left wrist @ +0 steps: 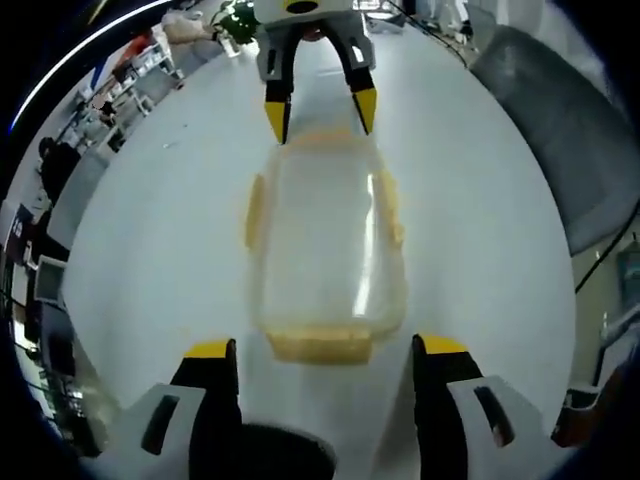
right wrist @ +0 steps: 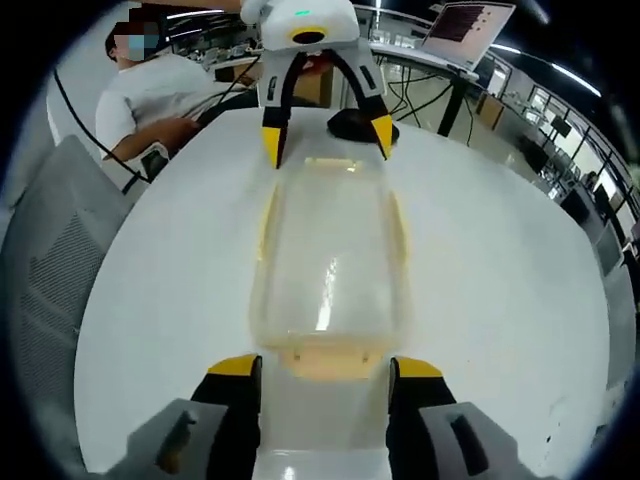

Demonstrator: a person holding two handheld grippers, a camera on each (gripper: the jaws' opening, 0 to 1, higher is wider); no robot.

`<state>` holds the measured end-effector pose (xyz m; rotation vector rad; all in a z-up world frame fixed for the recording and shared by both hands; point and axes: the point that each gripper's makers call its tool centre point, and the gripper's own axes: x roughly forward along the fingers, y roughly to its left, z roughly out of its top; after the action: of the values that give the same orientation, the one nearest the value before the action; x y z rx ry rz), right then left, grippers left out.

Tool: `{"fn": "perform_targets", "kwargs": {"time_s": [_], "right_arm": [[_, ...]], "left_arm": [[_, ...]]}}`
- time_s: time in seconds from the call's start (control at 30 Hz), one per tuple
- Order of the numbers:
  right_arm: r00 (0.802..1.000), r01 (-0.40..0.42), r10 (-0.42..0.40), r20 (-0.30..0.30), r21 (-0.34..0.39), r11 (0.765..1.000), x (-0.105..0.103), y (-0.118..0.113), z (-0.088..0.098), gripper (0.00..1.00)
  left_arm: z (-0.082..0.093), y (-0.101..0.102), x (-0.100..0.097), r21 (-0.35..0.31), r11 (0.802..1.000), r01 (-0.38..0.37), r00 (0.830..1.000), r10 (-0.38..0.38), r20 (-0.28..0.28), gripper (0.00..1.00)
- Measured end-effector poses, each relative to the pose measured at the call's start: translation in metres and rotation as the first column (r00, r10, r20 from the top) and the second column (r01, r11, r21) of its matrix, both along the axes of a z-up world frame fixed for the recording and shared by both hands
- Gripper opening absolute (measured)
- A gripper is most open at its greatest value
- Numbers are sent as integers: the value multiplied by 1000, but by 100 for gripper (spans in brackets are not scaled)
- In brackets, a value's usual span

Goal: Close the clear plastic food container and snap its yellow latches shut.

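nearest us in the left gripper view, our left gripper (left wrist: 322,352) stands with its yellow-tipped jaws spread wide, holding nothing, one on either side of the near yellow latch (left wrist: 321,347) of the clear plastic container (left wrist: 323,245). the jaws look just clear of the latch rather than pressing it, though we cannot tell for certain. the container rests on the white round table (left wrist: 480,250), its lid on top and its long axis running away from us. more yellow latches show along its two long sides and at the far end. beyond that far end our right gripper (left wrist: 322,112) faces us, jaws parted, tips just beside the far latch.

in the right gripper view the same layout is mirrored: our right gripper (right wrist: 325,368) is splayed around the near latch (right wrist: 325,362) of the container (right wrist: 330,255), and the left gripper (right wrist: 327,138) stands apart-jawed at the opposite end. a grey chair (right wrist: 55,270) stands just beside the table (right wrist: 500,290), and a person in a white shirt (right wrist: 150,95) sits beyond it.
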<state>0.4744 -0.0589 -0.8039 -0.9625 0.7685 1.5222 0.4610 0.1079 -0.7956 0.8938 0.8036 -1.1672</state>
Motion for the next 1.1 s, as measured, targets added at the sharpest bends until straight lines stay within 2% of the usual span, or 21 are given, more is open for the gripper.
{"fn": "perform_targets", "kwargs": {"time_s": [0.17,0.27,0.37,0.47,0.73,0.93,1.1], "right_arm": [[1000,21,-22,-4,-10,1000,1,2,0,45],[999,29,-30,-28,-10,1000,-3,3,-1,38],[999,42,-42,-23,-12,999,-3,6,-2,37],[998,55,-55,-24,-9,998,-2,8,-2,37],[998,52,-52,-25,-6,999,-2,8,-2,37],[999,31,-31,-25,-1,1000,-3,7,-2,37],[999,29,-29,-25,0,1000,-3,7,-2,37]], "left_arm": [[0,-3,1,-3,1000,11,1000,-11,-5,65],[0,-8,1,-8,1000,22,1000,-22,-7,59],[0,-9,6,-11,1000,16,1000,-16,4,61],[-2,-10,3,-26,1000,13,999,-14,-32,55],[-1,-9,7,-27,999,20,999,-21,-33,55],[-1,-5,6,15,997,73,997,-73,-31,53],[-1,-3,9,19,999,50,998,-50,-33,54]]}}
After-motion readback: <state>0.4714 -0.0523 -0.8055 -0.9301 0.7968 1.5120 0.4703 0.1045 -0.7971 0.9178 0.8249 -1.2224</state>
